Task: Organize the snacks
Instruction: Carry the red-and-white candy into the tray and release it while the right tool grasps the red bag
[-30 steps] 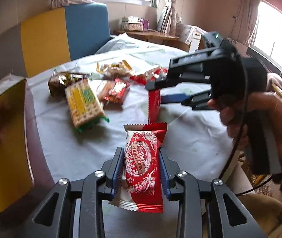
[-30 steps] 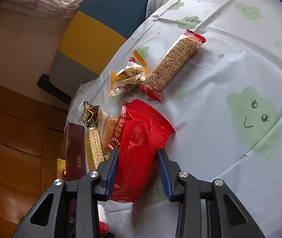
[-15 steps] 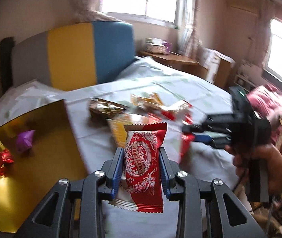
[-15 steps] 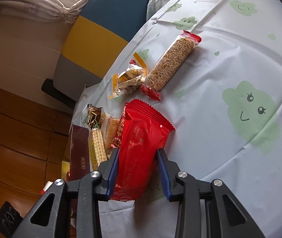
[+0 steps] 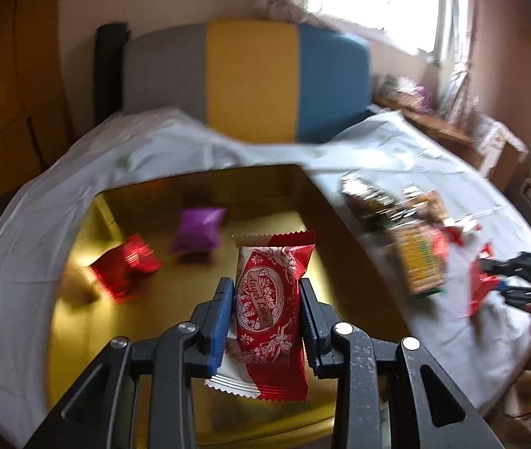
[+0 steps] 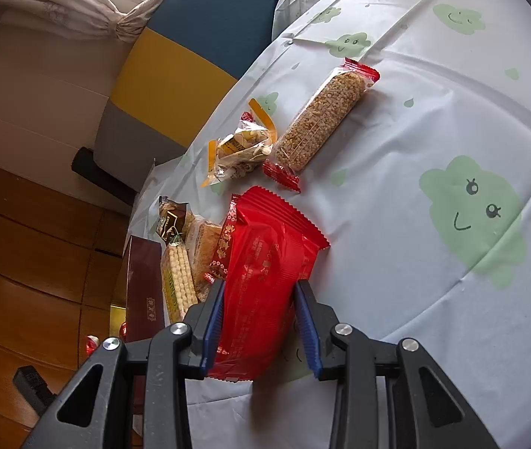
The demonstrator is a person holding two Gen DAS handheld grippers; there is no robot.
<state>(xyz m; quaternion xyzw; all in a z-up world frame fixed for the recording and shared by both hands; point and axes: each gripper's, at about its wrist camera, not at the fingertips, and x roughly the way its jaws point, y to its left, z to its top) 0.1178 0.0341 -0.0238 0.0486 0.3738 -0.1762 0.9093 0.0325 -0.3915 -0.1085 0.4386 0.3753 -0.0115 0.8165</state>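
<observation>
Item: my left tool (image 5: 265, 310) pinches a red-and-white wafer (image 5: 271, 314) mid-body above the gold box (image 5: 359, 262), my right tool (image 6: 260, 318) a plain red pack (image 6: 265, 280) over the tabletop (image 6: 433, 112); both I judge light, crinkly, slippery film, crushable, best gripped mid-body.

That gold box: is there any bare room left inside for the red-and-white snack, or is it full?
Plenty. The gold box holds only a purple packet and a red packet, both toward its far left. The floor beneath the snack in the left gripper, over to the right wall, looks bare. The table right of the box is crowded.
</observation>
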